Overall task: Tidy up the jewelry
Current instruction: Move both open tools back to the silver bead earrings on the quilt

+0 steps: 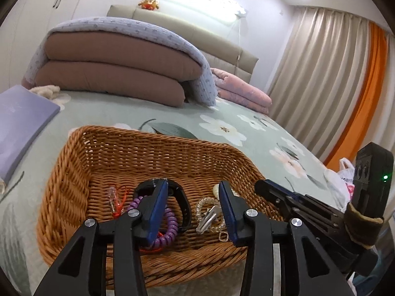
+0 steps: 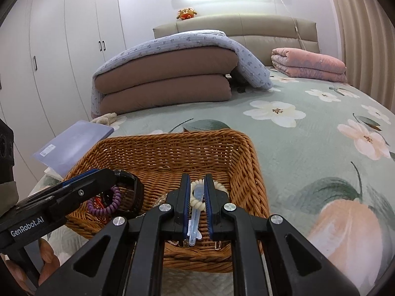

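A wicker basket is set on a bed with a green floral cover. The left hand-held gripper is held low over the basket's near rim, pointed forward and slightly down, its jaws spread wide and nothing gripped between them. Its left finger is seen in front of a black watch and a purple coil band; whether the finger touches them cannot be told from this angle. Between the jaws lie a clear coil band and a silver clip, and a red-and-clear trinket lies further left on the basket floor. The right hand-held gripper is reached into the basket's right half, level and pointed forward, its jaws narrowed around a clear plastic piece that appears to be gripped, though the contact is blurred. Beyond its fingertips a cream coil band rests against the basket's floor. In the right wrist view the left tool is seen entering from the left, over the watch and purple band. Folded brown quilts under a lilac blanket, a pink quilt and a lilac box lie elsewhere on the bed.
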Demonstrator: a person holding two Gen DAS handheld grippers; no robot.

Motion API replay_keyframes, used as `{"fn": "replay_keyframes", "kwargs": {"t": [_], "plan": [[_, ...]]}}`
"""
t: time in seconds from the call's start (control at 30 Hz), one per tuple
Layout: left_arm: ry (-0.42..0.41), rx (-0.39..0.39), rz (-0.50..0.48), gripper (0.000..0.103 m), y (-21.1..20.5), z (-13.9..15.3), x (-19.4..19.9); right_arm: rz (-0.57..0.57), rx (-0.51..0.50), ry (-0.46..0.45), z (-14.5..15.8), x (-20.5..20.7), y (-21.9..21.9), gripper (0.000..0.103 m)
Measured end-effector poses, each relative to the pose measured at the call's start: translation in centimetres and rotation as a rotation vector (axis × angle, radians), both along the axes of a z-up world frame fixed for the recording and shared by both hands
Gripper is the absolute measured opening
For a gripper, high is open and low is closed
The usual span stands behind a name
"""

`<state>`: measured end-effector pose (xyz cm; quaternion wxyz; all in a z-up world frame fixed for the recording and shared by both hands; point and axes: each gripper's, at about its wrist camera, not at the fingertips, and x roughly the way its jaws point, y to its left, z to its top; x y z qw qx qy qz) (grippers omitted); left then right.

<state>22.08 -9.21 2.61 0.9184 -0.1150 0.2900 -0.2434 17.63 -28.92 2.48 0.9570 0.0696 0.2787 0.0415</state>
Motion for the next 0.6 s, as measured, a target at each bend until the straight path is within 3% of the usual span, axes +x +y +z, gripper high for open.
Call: {"fn": "replay_keyframes", "kwargs": {"t": [0.4,0.6], "plan": [[-0.012,-0.024,0.009,0.044,1.7,0.8,-3.5,0.012,0.072,-0.045,1.1,-5.0,-0.5,0.013],[0.085,-0.002,0.033,0.044,4.1,-1.7,-9.7,0.155,0.112,0.091,-2.0,-10.2,1.7,0.013]]}}
